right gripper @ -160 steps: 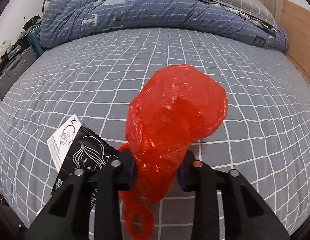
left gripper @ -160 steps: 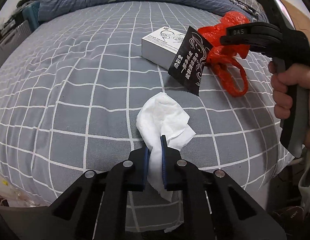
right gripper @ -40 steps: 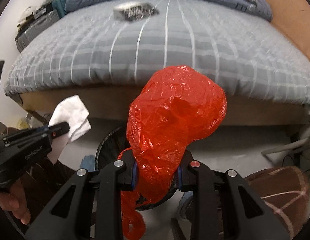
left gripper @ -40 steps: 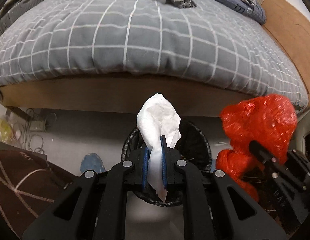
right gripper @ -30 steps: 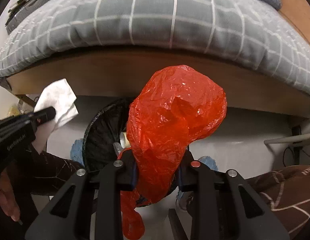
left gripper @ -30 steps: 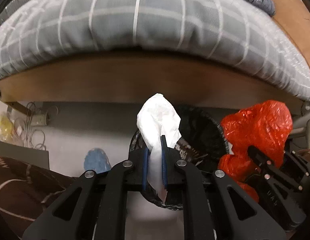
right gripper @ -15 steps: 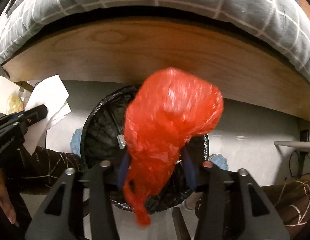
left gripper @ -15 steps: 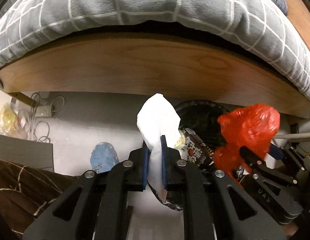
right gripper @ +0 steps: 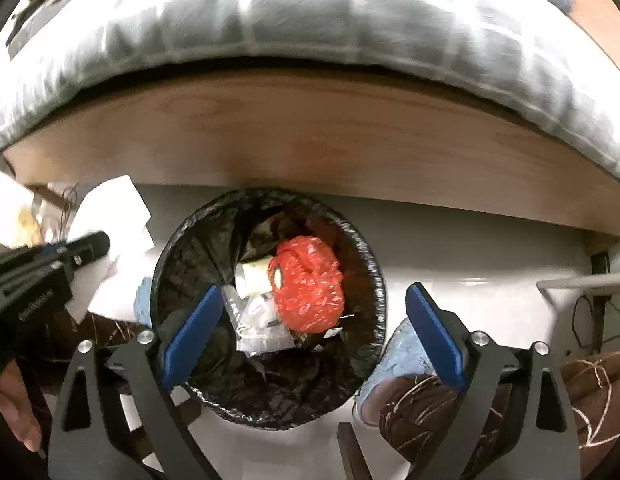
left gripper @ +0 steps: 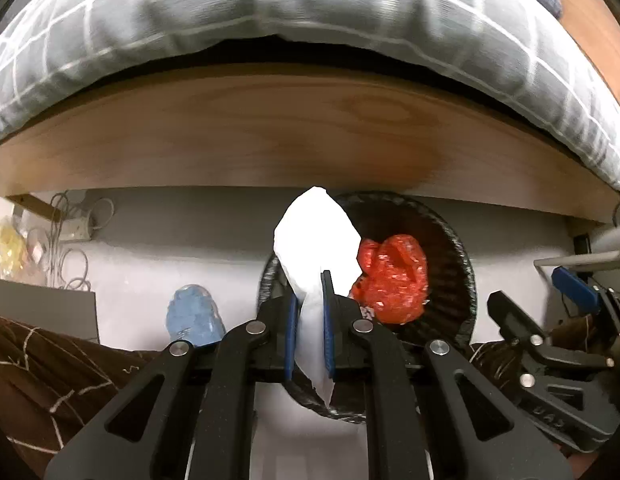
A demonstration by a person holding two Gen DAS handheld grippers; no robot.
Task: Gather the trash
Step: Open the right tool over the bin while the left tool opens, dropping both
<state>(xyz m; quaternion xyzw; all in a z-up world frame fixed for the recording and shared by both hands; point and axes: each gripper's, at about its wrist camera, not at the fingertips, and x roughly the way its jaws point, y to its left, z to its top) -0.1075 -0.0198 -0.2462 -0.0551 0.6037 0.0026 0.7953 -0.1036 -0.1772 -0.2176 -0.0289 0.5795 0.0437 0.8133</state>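
Down on the pale floor beside the bed sits the bin (right gripper: pixel 266 308), lined with a black bag, and everything hangs on it now. Nearest to me, my right claw (right gripper: pixel 310 334) stands spread wide just above the bin's mouth with nothing between its blue pads (right gripper: pixel 192 330); its jaws have just been opening, and the red plastic bag (right gripper: pixel 308 286) that filled them a second ago now lies inside the bin, on top of wrappers and a small white tube. So that piece of trash is delivered, as I judge it.

My left claw (left gripper: pixel 310 322) is clamped tight on the white tissue (left gripper: pixel 316 240), which sticks up between the pads over the near left edge of the bin. It has not gone in yet. I reckon the tissue is next: shift it over the bin's mouth and let go.

Just left of the bin a blue slipper (left gripper: pixel 194 314) rests on the floor. Behind the bin runs the wooden bed frame (left gripper: pixel 302 136), and above that the grey checked bedding (left gripper: pixel 310 8) bulges out.
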